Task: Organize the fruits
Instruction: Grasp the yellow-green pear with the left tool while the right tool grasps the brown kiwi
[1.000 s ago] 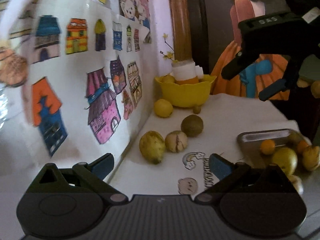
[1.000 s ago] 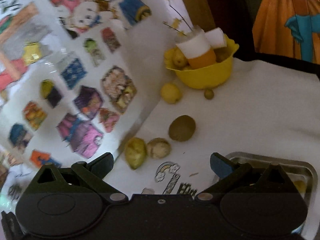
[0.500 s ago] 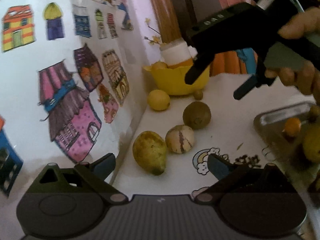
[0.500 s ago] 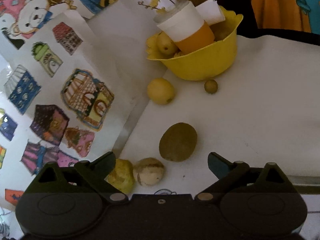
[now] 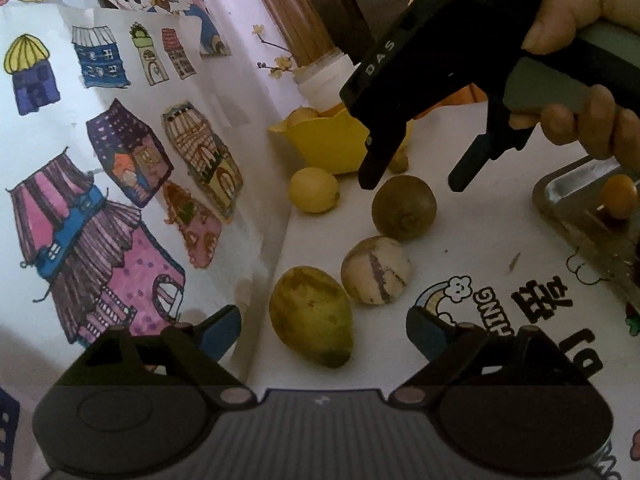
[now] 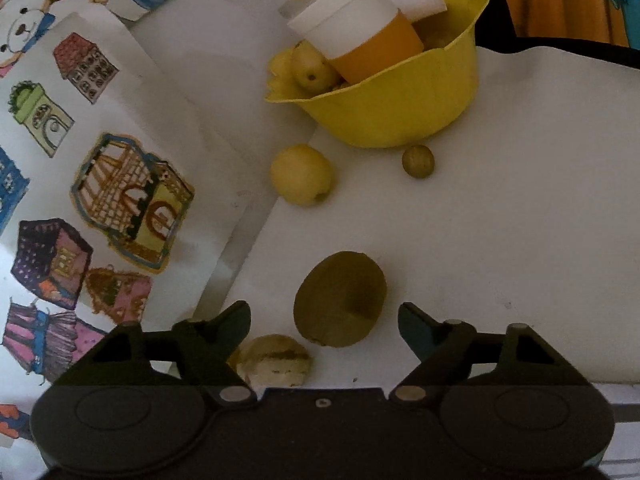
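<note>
Where white table [image 5: 472, 216] meets the sticker wall, lined up: yellow-green mango [image 5: 311, 315], dull brown kiwi [image 5: 403, 207], cream purple-striped melon [image 5: 376, 270], yellow lemon [image 5: 314, 190]. Poised over the kiwi with jaws spread, right hand-held gripper [image 5: 412, 182]; near the mango, left hand-held gripper [image 5: 323, 326], likewise open.

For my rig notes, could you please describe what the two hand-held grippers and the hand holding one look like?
The left hand-held gripper has a black ribbed body, two round pivot housings, silver pins and blue fingertip pads. The right hand-held gripper is black with white "DAS" lettering and a grey handle; its near finger looks black, the far one blue-tipped. The bare hand shows no sleeve.
</note>
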### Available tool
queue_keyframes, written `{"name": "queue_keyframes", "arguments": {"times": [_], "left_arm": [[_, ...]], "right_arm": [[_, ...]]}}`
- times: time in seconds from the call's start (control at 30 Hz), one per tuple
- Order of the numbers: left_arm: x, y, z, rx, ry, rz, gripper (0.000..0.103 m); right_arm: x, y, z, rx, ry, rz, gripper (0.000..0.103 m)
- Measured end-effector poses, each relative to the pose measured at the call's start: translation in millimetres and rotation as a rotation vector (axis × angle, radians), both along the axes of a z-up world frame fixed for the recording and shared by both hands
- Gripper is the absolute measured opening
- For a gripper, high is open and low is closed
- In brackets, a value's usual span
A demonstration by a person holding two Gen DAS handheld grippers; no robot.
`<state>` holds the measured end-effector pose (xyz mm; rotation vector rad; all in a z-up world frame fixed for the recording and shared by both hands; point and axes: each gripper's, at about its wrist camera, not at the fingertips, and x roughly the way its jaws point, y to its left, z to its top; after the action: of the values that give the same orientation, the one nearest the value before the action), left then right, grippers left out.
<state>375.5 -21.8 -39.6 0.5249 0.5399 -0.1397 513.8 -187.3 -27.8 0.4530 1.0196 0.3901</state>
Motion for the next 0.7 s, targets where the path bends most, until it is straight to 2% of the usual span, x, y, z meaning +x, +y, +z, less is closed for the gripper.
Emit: {"name": "queue_keyframes", "arguments": {"times": [0.23,0.7], "left_arm": [[10,-1,-3,0.012,0.026,0.004,0.084],[38,-2,3,0.004,0.028,0.010,0.080]], "right_arm": [[5,7,-8,-0.011,0.009,0.000,0.077],[6,17,-24,-0.037,0.030,-0.015,0.071]]}}
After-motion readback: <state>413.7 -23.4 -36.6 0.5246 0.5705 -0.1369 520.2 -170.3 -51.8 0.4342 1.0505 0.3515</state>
